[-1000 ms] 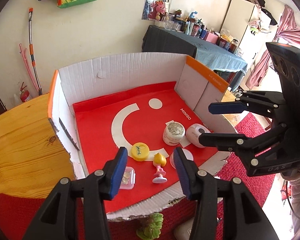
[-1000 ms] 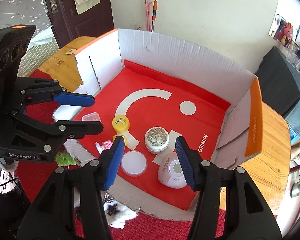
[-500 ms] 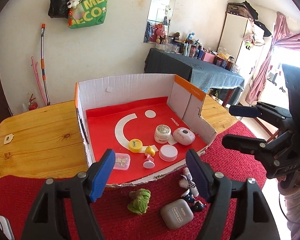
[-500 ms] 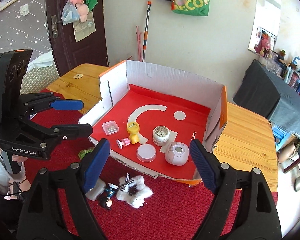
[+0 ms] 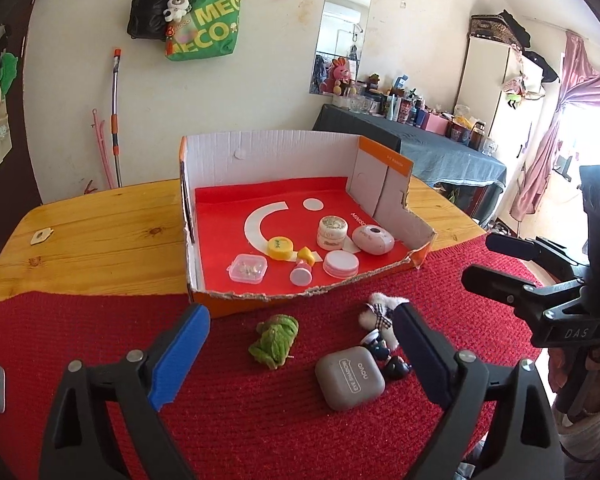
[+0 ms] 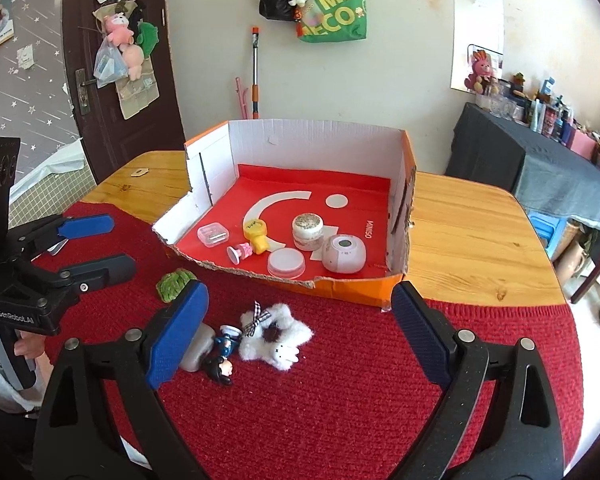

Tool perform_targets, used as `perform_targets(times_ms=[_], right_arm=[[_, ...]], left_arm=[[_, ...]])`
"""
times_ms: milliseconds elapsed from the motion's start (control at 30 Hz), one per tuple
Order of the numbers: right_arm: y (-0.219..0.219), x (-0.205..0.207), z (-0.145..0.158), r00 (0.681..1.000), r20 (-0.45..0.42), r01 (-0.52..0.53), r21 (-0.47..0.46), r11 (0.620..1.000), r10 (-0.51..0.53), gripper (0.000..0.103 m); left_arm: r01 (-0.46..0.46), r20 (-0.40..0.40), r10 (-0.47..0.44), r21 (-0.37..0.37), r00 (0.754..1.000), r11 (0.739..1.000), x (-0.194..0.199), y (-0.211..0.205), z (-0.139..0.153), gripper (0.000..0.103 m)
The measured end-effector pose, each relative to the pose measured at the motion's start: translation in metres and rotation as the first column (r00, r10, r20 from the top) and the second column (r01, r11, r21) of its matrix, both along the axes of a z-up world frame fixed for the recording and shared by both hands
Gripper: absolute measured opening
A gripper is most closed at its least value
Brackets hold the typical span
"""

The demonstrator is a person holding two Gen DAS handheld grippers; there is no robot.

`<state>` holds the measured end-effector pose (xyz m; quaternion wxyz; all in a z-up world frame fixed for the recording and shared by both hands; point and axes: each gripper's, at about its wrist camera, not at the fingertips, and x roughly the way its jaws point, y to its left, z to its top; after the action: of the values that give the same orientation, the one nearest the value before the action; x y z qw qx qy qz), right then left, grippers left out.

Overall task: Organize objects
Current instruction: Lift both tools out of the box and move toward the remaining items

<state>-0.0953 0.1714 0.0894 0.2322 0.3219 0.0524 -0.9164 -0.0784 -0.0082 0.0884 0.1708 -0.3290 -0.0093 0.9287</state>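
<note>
Both the left gripper (image 5: 300,354) and the right gripper (image 6: 298,334) have just been opening and stand wide, with nothing held. In the left view, the grey case (image 5: 350,377) lies at six o'clock from the box (image 5: 268,158), the green toy (image 5: 275,340) beside it. The plush (image 6: 278,338) and figurine (image 6: 222,354) touch; a careless grab could snag both.

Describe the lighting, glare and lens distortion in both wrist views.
Left wrist view: daylight blows out the window by the pink curtain at far right; strong fisheye bends the white wall, corners go black, the orange cardboard box stays sharp. Right wrist view: even, soft light, no harsh glare; the brown door curves at the left edge, the red knitted mat is crisp.
</note>
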Motion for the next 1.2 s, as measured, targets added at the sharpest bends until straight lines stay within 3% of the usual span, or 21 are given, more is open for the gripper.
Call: perform_targets(times_ms=[133, 567, 1100, 1200], right_arm=[[0.008, 0.003, -0.015, 0.999, 0.034, 0.03, -0.041, 0.999, -0.028, 0.094], [0.009, 0.006, -0.049, 0.994, 0.089, 0.062, -0.024, 0.998, -0.06, 0.094], [0.011, 0.0, -0.057, 0.991, 0.122, 0.057, -0.03, 0.998, -0.053, 0.094], [0.008, -0.004, -0.059, 0.99, 0.134, 0.053, -0.029, 0.998, -0.049, 0.094]], left_arm=[[-0.003, 0.037, 0.003, 0.007, 0.999, 1.0, 0.004, 0.003, -0.017, 0.095], [0.02, 0.163, -0.019, -0.001, 0.987, 1.0, 0.007, 0.019, -0.059, 0.095], [0.035, 0.207, -0.009, -0.119, 0.978, 0.992, -0.008, 0.041, -0.074, 0.095], [0.038, 0.211, -0.014, -0.113, 0.977, 0.993, -0.009, 0.038, -0.074, 0.095]])
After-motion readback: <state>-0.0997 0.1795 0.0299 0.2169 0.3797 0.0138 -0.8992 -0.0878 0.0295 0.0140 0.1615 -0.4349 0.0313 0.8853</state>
